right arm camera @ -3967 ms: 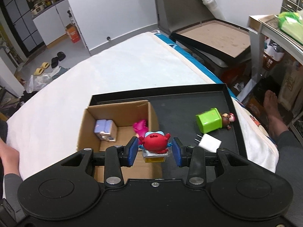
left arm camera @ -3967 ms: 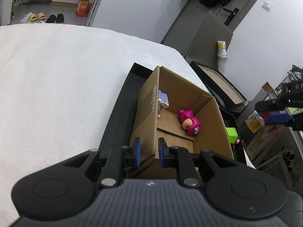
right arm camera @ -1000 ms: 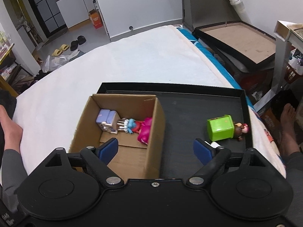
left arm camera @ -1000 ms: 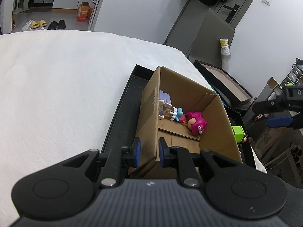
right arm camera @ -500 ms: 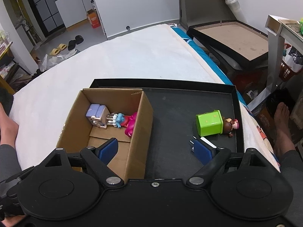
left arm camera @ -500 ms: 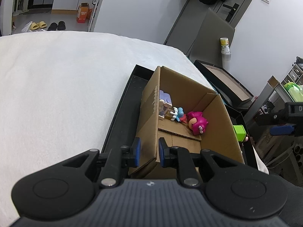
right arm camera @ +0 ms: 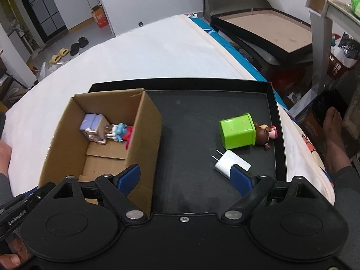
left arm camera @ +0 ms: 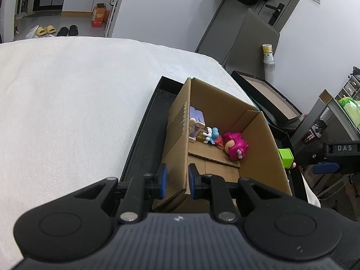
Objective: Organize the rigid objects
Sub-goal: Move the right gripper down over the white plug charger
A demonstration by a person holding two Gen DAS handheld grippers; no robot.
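A cardboard box (right arm camera: 144, 121) (left arm camera: 258, 135) stands at the left of a black tray (right arm camera: 202, 112). In the box lie a lilac block toy (right arm camera: 92, 123) (left arm camera: 195, 117), a red and blue figure (right arm camera: 120, 131) (left arm camera: 212, 135) and a pink figure (left arm camera: 235, 145). My left gripper (left arm camera: 175, 180) is shut on the box's near wall. My right gripper (right arm camera: 185, 176) is open and empty above the tray. On the tray lie a green cube (right arm camera: 237, 130), a small brown figure (right arm camera: 266, 136) and a white plug charger (right arm camera: 229, 160), beside the right finger.
The tray sits on a white bed (left arm camera: 78, 94). Beyond the bed's right edge stand an open flat black box (right arm camera: 265, 24) and a desk (right arm camera: 333, 6). A person's bare foot (right arm camera: 335, 126) is at the right.
The right gripper, which earlier held the red and blue figure over the box, stands open and has moved right over the tray. That figure lies in the box. The left gripper holds still.
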